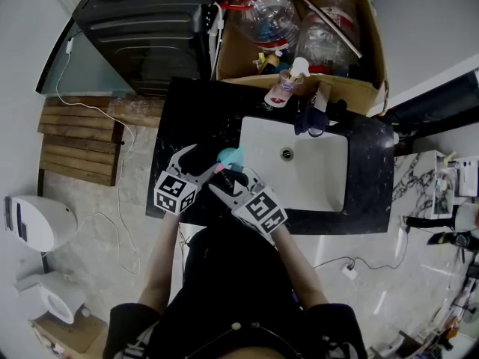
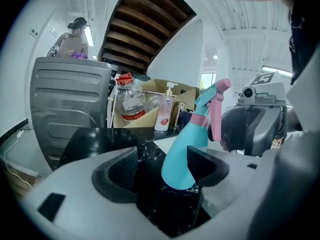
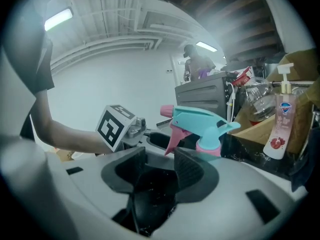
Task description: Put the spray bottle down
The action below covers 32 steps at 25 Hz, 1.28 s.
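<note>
A teal spray bottle (image 1: 230,157) with a pink trigger stands upright on the black countertop (image 1: 187,111), just left of the sink. In the left gripper view the bottle (image 2: 182,149) sits between the wide jaws of my left gripper (image 2: 162,173), close against the right pad (image 2: 210,166) and well apart from the left one. In the head view the left gripper (image 1: 203,160) reaches it from the near left. My right gripper (image 3: 160,171) is open and empty, with the spray head (image 3: 200,124) just beyond its right pad. In the head view the right gripper (image 1: 228,182) lies beside the bottle's near side.
A white sink (image 1: 329,193) fills the counter's right half, with a dark faucet (image 1: 310,114) behind it. A pump soap bottle (image 1: 288,81) leans on a cardboard box (image 1: 352,88) holding plastic bottles. A dark appliance (image 1: 150,21) stands at the far left; the counter edge is near me.
</note>
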{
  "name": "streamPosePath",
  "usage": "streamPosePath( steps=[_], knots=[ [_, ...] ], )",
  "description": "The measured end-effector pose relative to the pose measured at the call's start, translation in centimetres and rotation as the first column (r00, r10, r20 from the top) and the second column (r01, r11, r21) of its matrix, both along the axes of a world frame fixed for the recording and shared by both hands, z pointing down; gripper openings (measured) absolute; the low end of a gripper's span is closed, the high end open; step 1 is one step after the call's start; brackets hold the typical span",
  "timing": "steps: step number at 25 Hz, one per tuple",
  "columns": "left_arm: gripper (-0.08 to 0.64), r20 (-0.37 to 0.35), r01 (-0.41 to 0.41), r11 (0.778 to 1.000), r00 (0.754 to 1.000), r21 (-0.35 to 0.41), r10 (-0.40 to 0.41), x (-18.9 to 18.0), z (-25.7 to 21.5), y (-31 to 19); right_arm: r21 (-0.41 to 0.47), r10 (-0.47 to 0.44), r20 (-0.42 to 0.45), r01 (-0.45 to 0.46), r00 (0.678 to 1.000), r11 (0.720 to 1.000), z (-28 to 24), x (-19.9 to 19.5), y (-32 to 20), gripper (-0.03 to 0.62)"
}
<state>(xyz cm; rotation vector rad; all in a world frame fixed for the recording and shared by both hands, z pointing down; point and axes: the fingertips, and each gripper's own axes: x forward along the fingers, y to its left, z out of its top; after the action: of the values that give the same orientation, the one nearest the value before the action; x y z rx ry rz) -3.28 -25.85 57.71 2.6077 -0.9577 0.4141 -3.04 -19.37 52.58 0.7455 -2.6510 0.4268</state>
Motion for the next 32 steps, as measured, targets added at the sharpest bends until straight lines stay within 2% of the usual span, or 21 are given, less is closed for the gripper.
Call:
streamPosePath(
  steps=[15,21,25,28,30,31,32],
  knots=[
    [0.311,-0.005,0.031,1.000,1.000,0.006,-0.031,-1.4,-0.4,-1.0,0.015,-0.006,0.048,0.005,0.999,1.000,-0.5,-1.3,-1.0,0.184],
    [0.313,0.001,0.048,0.999,0.999,-0.013,-0.048,-2.3,0.5,-0.2,-0.038,-0.012,0.073,0.014,0.997,0.999,0.4,-1.1,-0.2,0.187],
    [0.312,-0.007,0.080,0.996,0.997,-0.049,-0.081,-3.7,1.3,1.0,-0.092,0.028,0.129,-0.017,0.991,0.996,0.7,0.6,0.7,0.184],
    [0.306,-0.030,0.105,0.994,0.994,-0.035,-0.106,-4.8,0.2,2.5,-0.075,0.115,0.173,-0.104,0.978,0.992,-0.4,3.4,1.4,0.141],
    [0.260,-0.052,0.109,0.994,0.993,0.017,-0.108,-5.4,-1.8,3.7,-0.030,0.199,0.185,-0.197,0.962,0.980,-1.5,6.0,1.5,0.070],
    [0.205,-0.070,0.110,0.992,0.992,0.058,-0.106,-5.5,-3.2,4.2,-0.003,0.240,0.194,-0.244,0.951,0.970,-2.3,7.4,1.5,0.036],
    [0.100,-0.096,0.113,0.988,0.990,0.102,-0.103,-5.5,-4.8,4.7,0.023,0.277,0.206,-0.288,0.939,0.957,-3.2,8.7,1.6,0.004]
  ],
)
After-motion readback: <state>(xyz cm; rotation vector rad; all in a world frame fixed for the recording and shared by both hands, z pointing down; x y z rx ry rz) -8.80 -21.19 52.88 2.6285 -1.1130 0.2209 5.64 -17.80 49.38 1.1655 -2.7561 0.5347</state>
